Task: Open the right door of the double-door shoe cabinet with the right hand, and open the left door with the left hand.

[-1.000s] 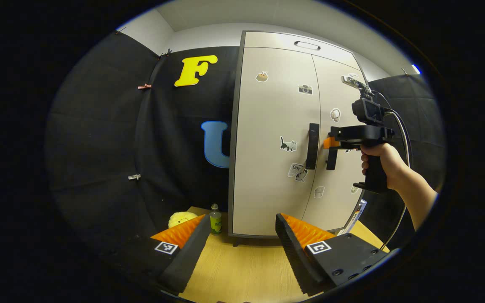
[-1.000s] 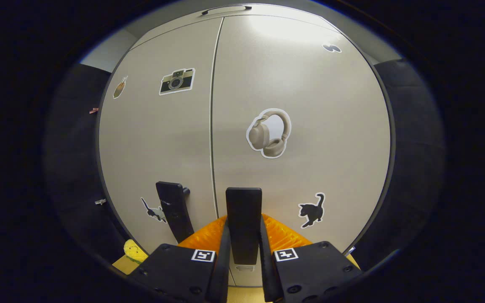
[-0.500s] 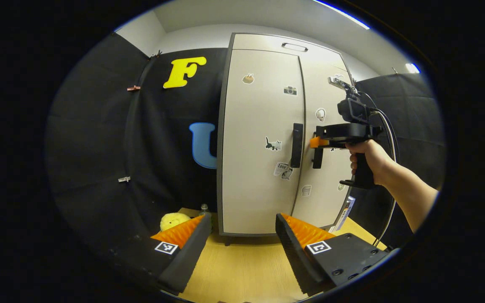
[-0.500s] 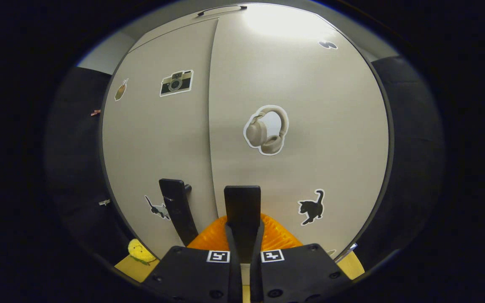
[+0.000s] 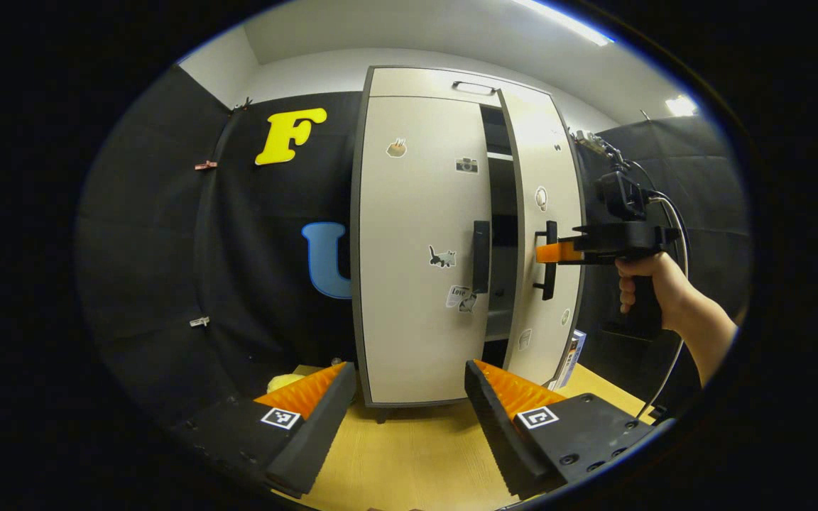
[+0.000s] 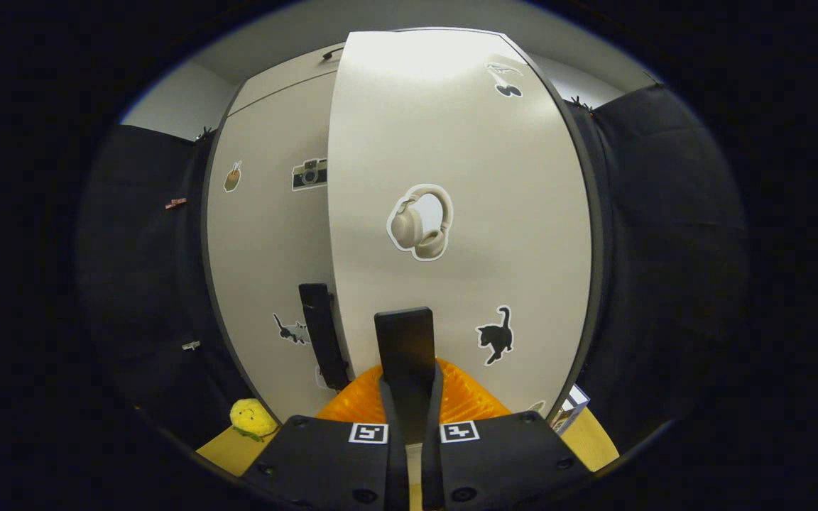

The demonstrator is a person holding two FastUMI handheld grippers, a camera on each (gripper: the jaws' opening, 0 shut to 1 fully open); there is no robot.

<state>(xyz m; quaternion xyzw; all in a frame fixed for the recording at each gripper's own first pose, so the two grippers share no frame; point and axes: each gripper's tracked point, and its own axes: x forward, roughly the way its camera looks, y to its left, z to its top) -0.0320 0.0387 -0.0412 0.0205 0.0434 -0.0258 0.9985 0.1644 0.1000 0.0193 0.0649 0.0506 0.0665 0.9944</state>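
Observation:
The pale shoe cabinet stands on a wooden table (image 5: 416,454). Its left door (image 5: 416,248) is closed, with a dark vertical handle (image 5: 481,257). The right door (image 5: 544,177) is swung partly out, and a dark gap (image 5: 501,213) with shelves shows between the doors. A hand holds my right gripper (image 5: 554,252), which is shut on the right door's handle (image 5: 549,284). In the right gripper view that handle (image 6: 403,341) stands between the closed fingers of the right gripper (image 6: 409,383), in front of the right door (image 6: 466,177). My left gripper (image 5: 409,372) is open, well back from the cabinet.
A yellow plush toy (image 6: 251,417) lies on the table left of the cabinet. A small box (image 5: 572,351) leans at the cabinet's right foot. A drawer with a slim handle (image 5: 473,87) sits above the doors. Black cloth walls stand on both sides.
The right gripper closed on the right door's handle and pulled the door out, which opened a dark gap. The left gripper drew back slightly and stayed open.

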